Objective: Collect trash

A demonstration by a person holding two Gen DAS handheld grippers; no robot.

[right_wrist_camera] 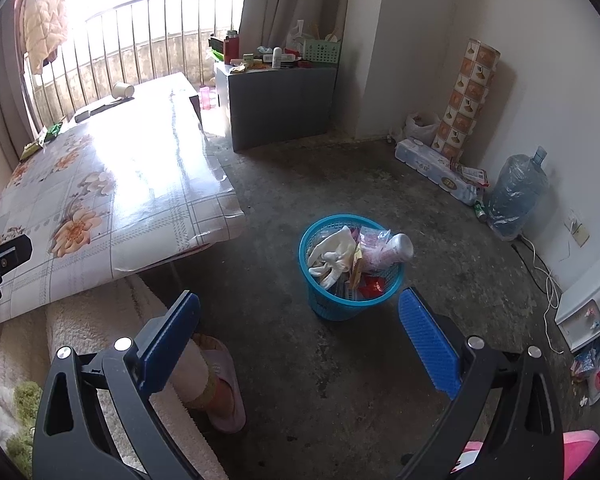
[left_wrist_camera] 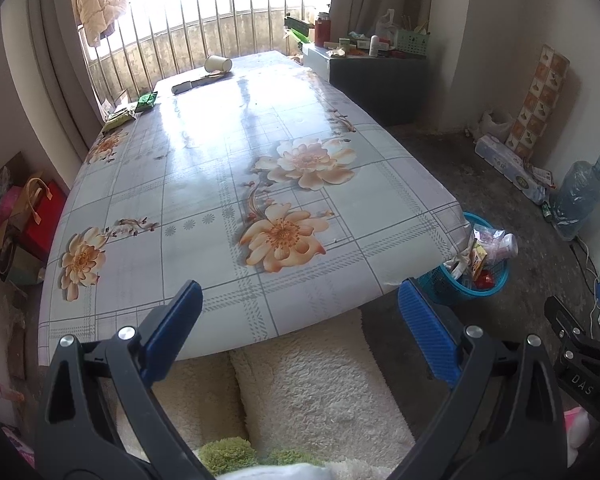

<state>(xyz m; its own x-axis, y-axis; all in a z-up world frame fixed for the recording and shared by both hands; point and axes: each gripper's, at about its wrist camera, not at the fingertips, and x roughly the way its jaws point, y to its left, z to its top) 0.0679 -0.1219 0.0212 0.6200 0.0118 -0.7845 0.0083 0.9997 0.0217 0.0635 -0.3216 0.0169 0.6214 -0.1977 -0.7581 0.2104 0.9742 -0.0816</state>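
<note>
A blue mesh trash basket (right_wrist_camera: 354, 300) stands on the concrete floor right of the table, also in the left wrist view (left_wrist_camera: 466, 286); it is full of wrappers, a white cloth and a pink bottle (right_wrist_camera: 388, 250). At the table's far end lie a tipped paper cup (left_wrist_camera: 218, 64), a dark flat object (left_wrist_camera: 182, 87) and green packets (left_wrist_camera: 130, 109). My left gripper (left_wrist_camera: 300, 298) is open and empty over the table's near edge. My right gripper (right_wrist_camera: 300, 308) is open and empty, above the floor just before the basket.
The table (left_wrist_camera: 228, 168) has a glossy floral cloth. A grey cabinet (right_wrist_camera: 280, 100) with clutter stands behind. A water jug (right_wrist_camera: 514, 196), tissue pack (right_wrist_camera: 432, 170) and roll line the right wall. My slippered foot (right_wrist_camera: 216, 384) rests by the cream cushion (left_wrist_camera: 308, 392).
</note>
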